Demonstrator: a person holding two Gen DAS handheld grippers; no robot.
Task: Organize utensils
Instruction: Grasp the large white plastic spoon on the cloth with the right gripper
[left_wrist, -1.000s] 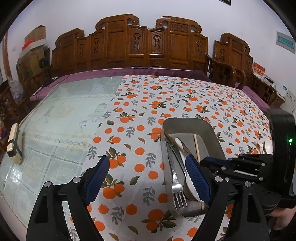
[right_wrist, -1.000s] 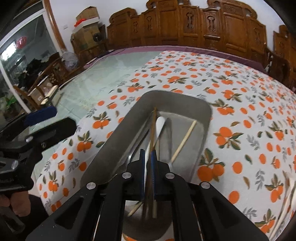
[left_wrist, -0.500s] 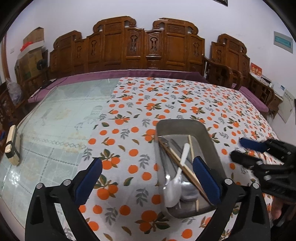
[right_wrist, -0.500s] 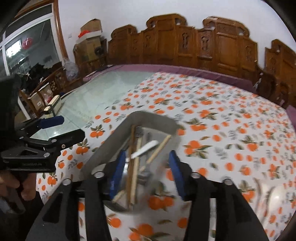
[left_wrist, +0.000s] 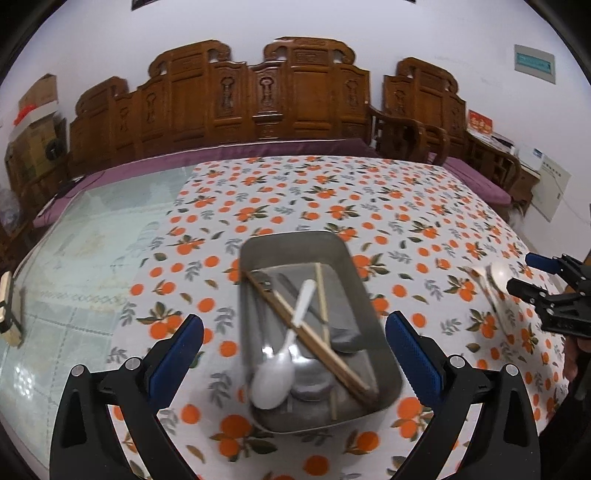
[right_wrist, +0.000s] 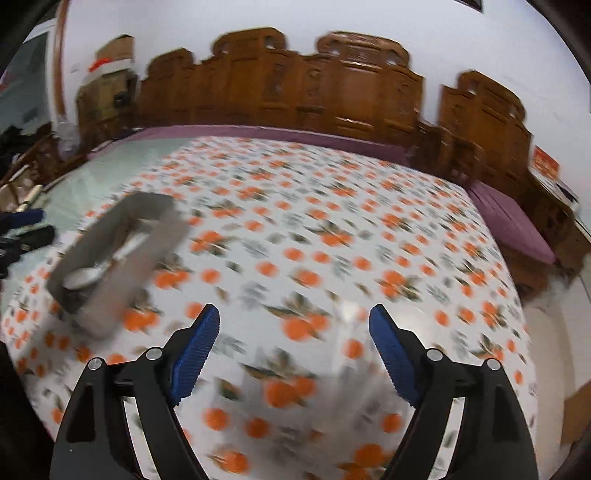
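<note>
On the far left of the left wrist view, a small pale block lies on the bare green glass part of the table. The left gripper hangs above the orange-print tablecloth with its jaws spread wide and nothing between the pads, framing the metal tray from either side without touching it. In the tray lie a white plastic spoon, a pair of wooden chopsticks laid slantwise over it, and metal cutlery too blurred to sort out. Further right, another white spoon rests on the cloth, well apart from the tray and just beside the right gripper. That gripper's jaws have just been opening; in its own view the blue pads stand far apart over the cloth, holding nothing, with the tray off to the left. Carved wooden chairs line the wall behind.
</note>
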